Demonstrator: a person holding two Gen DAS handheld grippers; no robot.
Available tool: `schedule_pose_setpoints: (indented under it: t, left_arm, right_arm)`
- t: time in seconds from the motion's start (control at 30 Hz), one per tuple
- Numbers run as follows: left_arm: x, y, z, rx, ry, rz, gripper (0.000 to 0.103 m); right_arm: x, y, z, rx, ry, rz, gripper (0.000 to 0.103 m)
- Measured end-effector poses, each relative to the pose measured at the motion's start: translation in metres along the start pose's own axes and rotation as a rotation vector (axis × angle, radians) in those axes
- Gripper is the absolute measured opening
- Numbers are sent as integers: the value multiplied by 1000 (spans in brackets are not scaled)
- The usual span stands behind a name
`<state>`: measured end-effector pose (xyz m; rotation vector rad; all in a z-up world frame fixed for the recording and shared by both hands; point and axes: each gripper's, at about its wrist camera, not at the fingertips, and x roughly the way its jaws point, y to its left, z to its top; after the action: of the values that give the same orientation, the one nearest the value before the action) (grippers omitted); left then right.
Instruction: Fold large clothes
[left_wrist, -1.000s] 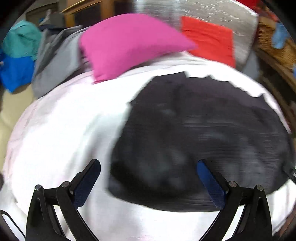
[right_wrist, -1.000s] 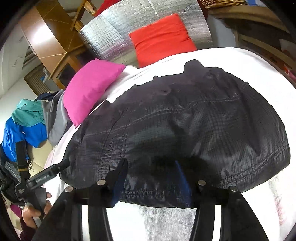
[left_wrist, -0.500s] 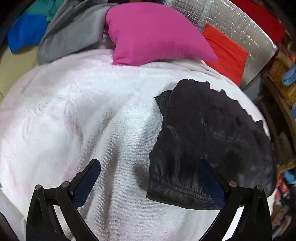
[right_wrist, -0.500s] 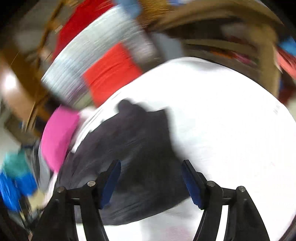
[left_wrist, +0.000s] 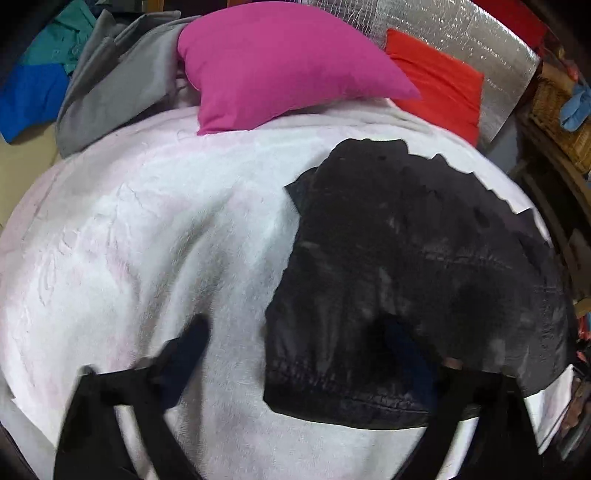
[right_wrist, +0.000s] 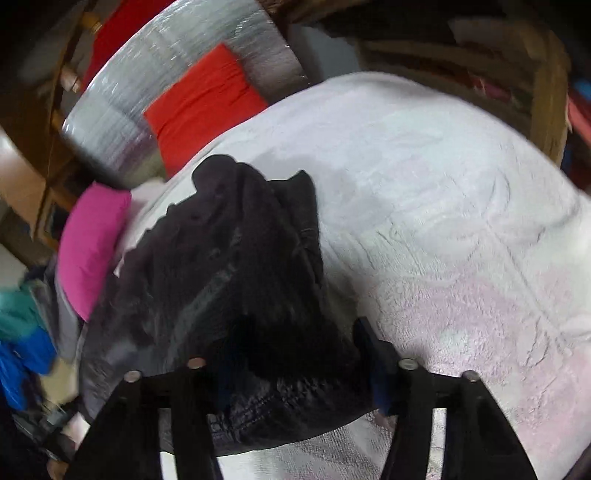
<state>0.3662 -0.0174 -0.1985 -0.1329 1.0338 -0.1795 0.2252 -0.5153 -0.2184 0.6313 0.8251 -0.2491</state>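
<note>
A white plush blanket (left_wrist: 155, 258) covers the bed under me, with a pink pillow (left_wrist: 280, 62), an orange-red cushion (left_wrist: 439, 81) and a silver quilted panel (left_wrist: 461, 26) at its far end — grey and blue-green clothes (left_wrist: 110, 74) are heaped in the left corner. The black garment (left_wrist: 406, 266) lies folded on the blanket's right part. My left gripper (left_wrist: 295, 354) has just been narrowing, jaws apart astride the garment's near left edge — my right gripper (right_wrist: 291, 354) has just been closing around its near hem, though I cannot tell whether the pads press.
</note>
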Motion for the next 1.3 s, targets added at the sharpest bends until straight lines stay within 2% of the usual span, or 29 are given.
schedule_pose_setpoints:
  t: [0.03, 0.07, 0.1, 0.17, 0.27, 0.4, 0.5, 0.53, 0.6, 0.63, 0.7, 0.8, 0.9, 1.03, 1.13, 1.2, 1.3]
  left_arm:
    - [0, 3, 0, -20, 4, -37, 69]
    - [1, 5, 1, -35, 6, -70, 58]
    - [1, 5, 1, -43, 9, -93, 55]
    - [0, 2, 1, -22, -5, -70, 53]
    - [1, 0, 0, -12, 1, -54, 54]
    - [8, 15, 0, -94, 43, -86, 68]
    - [6, 18, -1, -110, 43, -109, 68]
    - [4, 15, -2, -90, 29, -98, 66]
    - [0, 7, -3, -47, 12, -97, 49]
    - [-2, 4, -3, -33, 0, -84, 48]
    - [-9, -2, -3, -2, -39, -32, 38]
    - [-7, -2, -3, 6, -31, -17, 38]
    - [2, 0, -3, 3, -1, -4, 42]
    - [-4, -3, -4, 17, -24, 9, 42]
    - [-6, -6, -5, 29, -28, 25, 42]
    - [-7, -8, -5, 41, -34, 40, 42]
    - [-9, -13, -6, 62, -44, 68, 42]
  right_arm:
    - [-2, 3, 0, -12, -12, -3, 40]
    - [-5, 5, -1, -23, -26, -11, 38]
    - [-5, 7, -1, -29, -33, -18, 35]
    - [-5, 11, -2, -45, -45, -37, 35]
    - [-2, 14, -4, -58, -49, -60, 35]
    - [-5, 10, -5, -48, -44, -59, 35]
    - [-3, 11, -5, -52, -48, -61, 35]
    - [-2, 12, -5, -52, -49, -62, 35]
    - [-3, 13, -5, -49, -58, -67, 35]
    - [-5, 14, -5, -47, -66, -70, 34]
    - [-10, 16, -5, -53, -92, -72, 31]
    - [-13, 20, -6, -73, -112, -80, 31]
    - [-5, 17, -6, -72, -72, -93, 31]
    - [-10, 13, -4, -31, -80, -55, 31]
    - [-10, 5, -2, 25, -63, -29, 37]
    - [-11, 3, -2, 43, -64, -24, 45]
    - [-10, 0, -2, 64, -61, -22, 47]
